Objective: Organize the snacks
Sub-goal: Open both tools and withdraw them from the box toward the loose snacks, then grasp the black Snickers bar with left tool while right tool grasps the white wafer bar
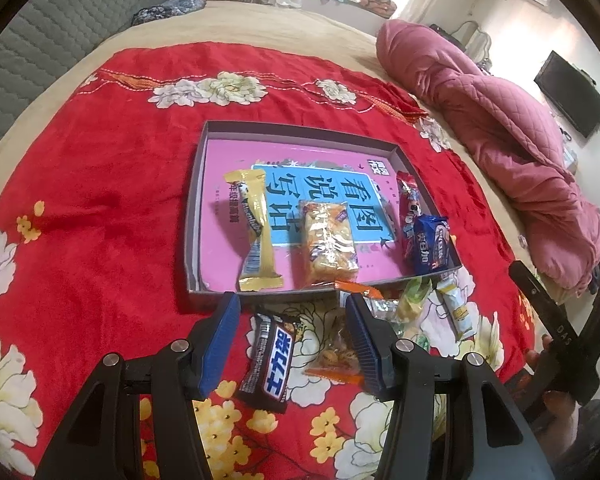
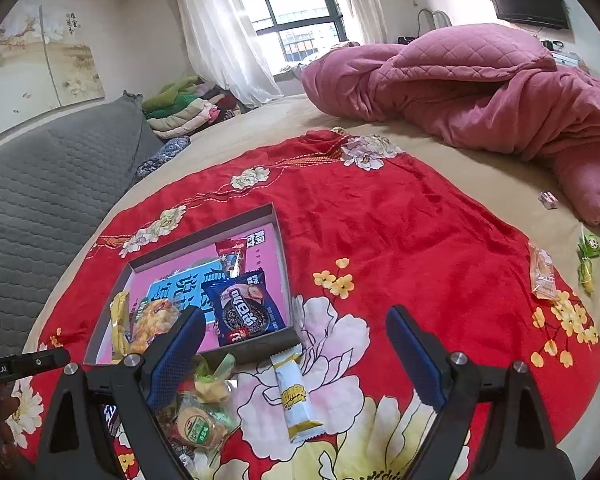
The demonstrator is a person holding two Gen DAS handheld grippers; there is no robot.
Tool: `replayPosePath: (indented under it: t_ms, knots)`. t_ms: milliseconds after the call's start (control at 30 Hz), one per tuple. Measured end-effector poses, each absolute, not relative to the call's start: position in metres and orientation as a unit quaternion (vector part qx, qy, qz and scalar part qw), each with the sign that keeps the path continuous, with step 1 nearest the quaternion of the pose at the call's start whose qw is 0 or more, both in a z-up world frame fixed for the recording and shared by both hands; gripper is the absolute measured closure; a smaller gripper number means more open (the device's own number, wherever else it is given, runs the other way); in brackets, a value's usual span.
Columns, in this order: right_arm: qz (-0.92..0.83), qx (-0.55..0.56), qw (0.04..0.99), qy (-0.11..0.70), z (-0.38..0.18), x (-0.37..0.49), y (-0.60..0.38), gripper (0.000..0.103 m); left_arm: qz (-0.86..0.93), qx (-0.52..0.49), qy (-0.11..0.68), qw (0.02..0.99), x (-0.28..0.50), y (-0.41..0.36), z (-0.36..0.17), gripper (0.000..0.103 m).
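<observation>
A shallow box [image 1: 194,216] with a pink book in its bottom lies on the red flowered blanket. It holds a gold bar [image 1: 256,228], a yellow cracker pack [image 1: 328,244], a red packet [image 1: 407,200] and a blue Oreo pack [image 1: 432,244], which also shows in the right wrist view [image 2: 246,304]. My left gripper [image 1: 292,340] is open above a dark Snickers bar [image 1: 270,362] and an orange nut pack [image 1: 336,360]. My right gripper [image 2: 296,356] is open and empty over a white-yellow stick pack [image 2: 296,396], with green-wrapped snacks [image 2: 198,424] beside its left finger.
A pink quilt [image 2: 480,88] is heaped at the far right of the bed. An orange packet [image 2: 542,276] and a green candy [image 2: 588,256] lie near the blanket's right edge. A grey padded headboard [image 2: 52,184] runs along the left.
</observation>
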State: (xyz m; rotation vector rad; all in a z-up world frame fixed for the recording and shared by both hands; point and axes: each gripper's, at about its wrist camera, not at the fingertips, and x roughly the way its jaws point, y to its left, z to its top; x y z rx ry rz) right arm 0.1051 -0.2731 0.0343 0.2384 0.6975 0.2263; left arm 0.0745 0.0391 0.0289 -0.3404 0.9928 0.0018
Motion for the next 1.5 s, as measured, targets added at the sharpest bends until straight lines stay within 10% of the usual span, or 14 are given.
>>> replayPosePath:
  t_ms: [1167,1500]
  knots:
    - [0.130,0.021,0.885,0.447,-0.013,0.115,-0.238,0.011,0.010,-0.150,0.552,0.821,0.061,0.037,-0.026,0.046]
    - [0.137,-0.064,0.873,0.464,-0.036,0.121,-0.217,0.046,0.002,-0.147,0.564,0.813,0.066,0.031,-0.042,0.046]
